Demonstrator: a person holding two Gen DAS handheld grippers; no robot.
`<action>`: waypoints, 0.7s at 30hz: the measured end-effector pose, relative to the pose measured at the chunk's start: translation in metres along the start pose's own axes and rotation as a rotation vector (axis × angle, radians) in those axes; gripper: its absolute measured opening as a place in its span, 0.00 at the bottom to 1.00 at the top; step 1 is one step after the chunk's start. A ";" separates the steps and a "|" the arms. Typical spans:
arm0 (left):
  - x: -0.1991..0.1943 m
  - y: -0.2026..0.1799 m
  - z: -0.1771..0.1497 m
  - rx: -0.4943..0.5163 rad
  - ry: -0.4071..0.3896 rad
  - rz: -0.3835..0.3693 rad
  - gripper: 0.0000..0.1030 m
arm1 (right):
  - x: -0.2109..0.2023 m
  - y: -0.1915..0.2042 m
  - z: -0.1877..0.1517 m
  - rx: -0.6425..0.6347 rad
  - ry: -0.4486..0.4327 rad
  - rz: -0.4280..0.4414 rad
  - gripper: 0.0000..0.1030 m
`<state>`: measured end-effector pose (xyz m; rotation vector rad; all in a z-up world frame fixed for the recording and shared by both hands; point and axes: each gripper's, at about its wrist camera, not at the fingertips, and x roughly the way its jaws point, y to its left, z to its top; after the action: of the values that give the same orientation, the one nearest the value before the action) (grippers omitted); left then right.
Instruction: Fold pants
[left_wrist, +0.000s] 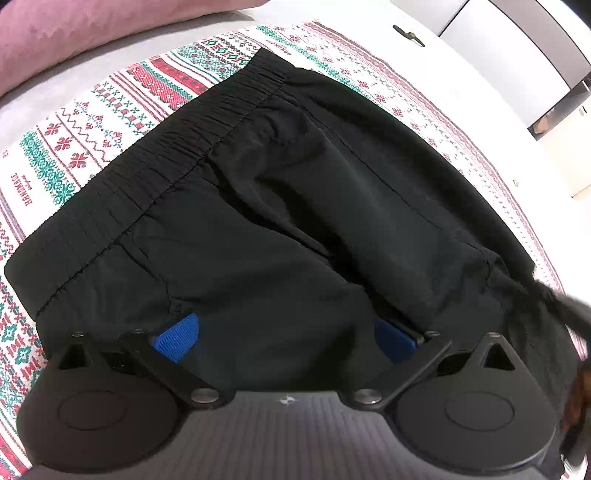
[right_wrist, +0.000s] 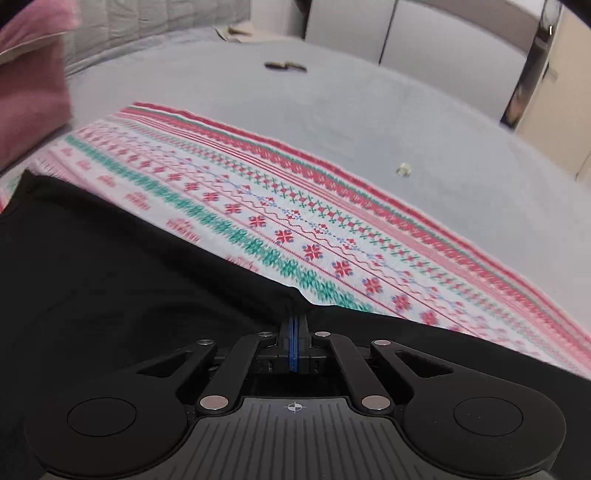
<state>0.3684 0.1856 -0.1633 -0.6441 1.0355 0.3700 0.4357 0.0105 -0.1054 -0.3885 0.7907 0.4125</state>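
A: Where are the pants now?

B: The black pants (left_wrist: 280, 206) lie on the patterned cloth (left_wrist: 122, 96) that covers the grey bed (right_wrist: 369, 110). The elastic waistband (left_wrist: 173, 147) is turned toward the pink pillow (left_wrist: 74, 29).

A: And your left hand-held gripper?

B: My left hand-held gripper (left_wrist: 288, 338) stands wide above the fabric. Its blue pads (left_wrist: 179, 338) are far apart, with pants fabric lying between them, and they do not pinch it.

A: The right one?

B: My right hand-held gripper (right_wrist: 294, 325) is fully closed, the pads are together. They pinch an edge of the pants, I think; the black fabric makes a small peak at the tips. This view is blurred.
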 end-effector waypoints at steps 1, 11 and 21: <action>0.000 0.001 0.001 -0.003 0.001 -0.003 1.00 | -0.015 0.001 -0.010 -0.014 -0.018 -0.001 0.00; -0.010 0.016 0.001 -0.103 -0.005 -0.045 1.00 | -0.106 0.034 -0.108 -0.014 -0.016 -0.008 0.06; -0.009 0.004 0.001 -0.066 -0.009 -0.065 1.00 | -0.042 -0.010 -0.012 0.055 -0.090 0.019 0.73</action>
<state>0.3626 0.1897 -0.1565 -0.7335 0.9942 0.3509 0.4070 -0.0128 -0.0803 -0.3091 0.7166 0.4225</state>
